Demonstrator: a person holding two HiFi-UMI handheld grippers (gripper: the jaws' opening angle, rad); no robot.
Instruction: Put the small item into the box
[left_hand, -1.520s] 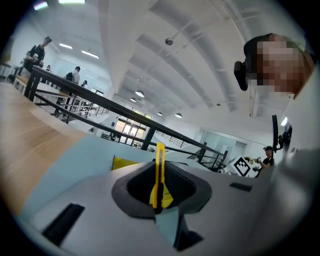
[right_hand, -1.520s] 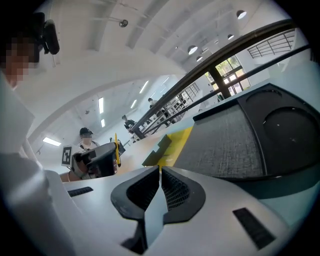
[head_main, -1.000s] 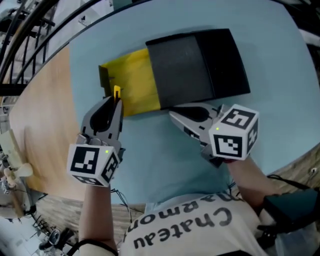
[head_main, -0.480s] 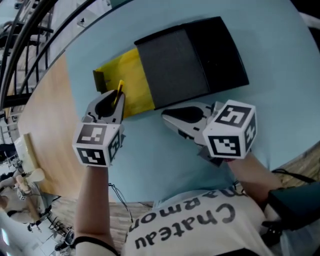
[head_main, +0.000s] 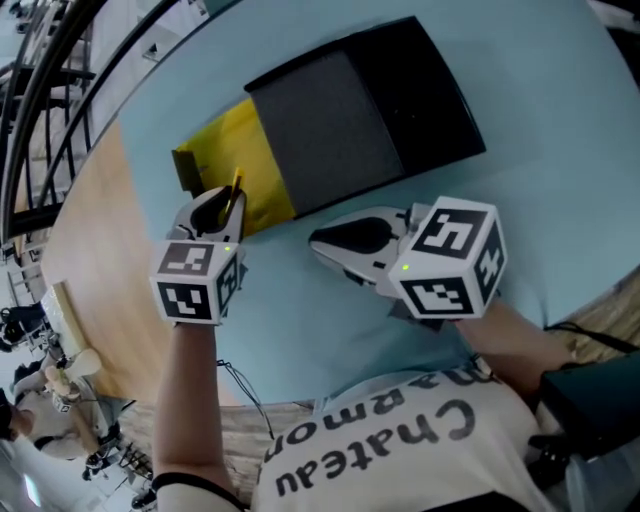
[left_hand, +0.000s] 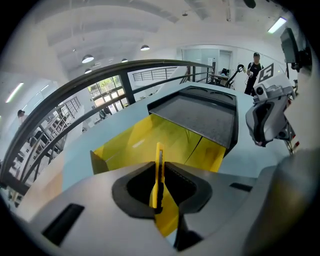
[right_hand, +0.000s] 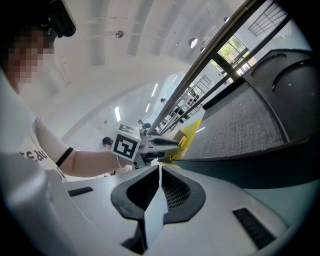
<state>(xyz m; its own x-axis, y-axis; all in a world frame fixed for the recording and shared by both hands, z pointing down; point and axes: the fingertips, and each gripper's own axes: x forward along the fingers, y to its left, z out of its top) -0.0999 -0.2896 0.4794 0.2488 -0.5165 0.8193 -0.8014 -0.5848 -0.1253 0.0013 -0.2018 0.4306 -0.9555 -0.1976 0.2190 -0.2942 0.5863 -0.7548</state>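
A yellow open box (head_main: 233, 150) lies on the light blue table, and a black lid (head_main: 360, 105) covers its right part. My left gripper (head_main: 226, 203) is shut on a thin yellow small item (head_main: 235, 188), which it holds upright at the box's near edge. In the left gripper view the small item (left_hand: 158, 156) stands between the jaws of the left gripper (left_hand: 159, 175), with the box's yellow inside (left_hand: 145, 142) just beyond. My right gripper (head_main: 318, 240) is shut and empty, its tip just short of the lid's near edge. The right gripper (right_hand: 160, 169) faces the lid (right_hand: 250, 125).
The blue table (head_main: 530, 90) ends at a wooden strip (head_main: 105, 270) on the left. A dark curved rail (left_hand: 100, 80) runs behind the table. A person (left_hand: 255, 67) stands far off in the room.
My left gripper has moved forward with the small item and now stands steeper at the box's near edge. The right gripper has hardly moved.
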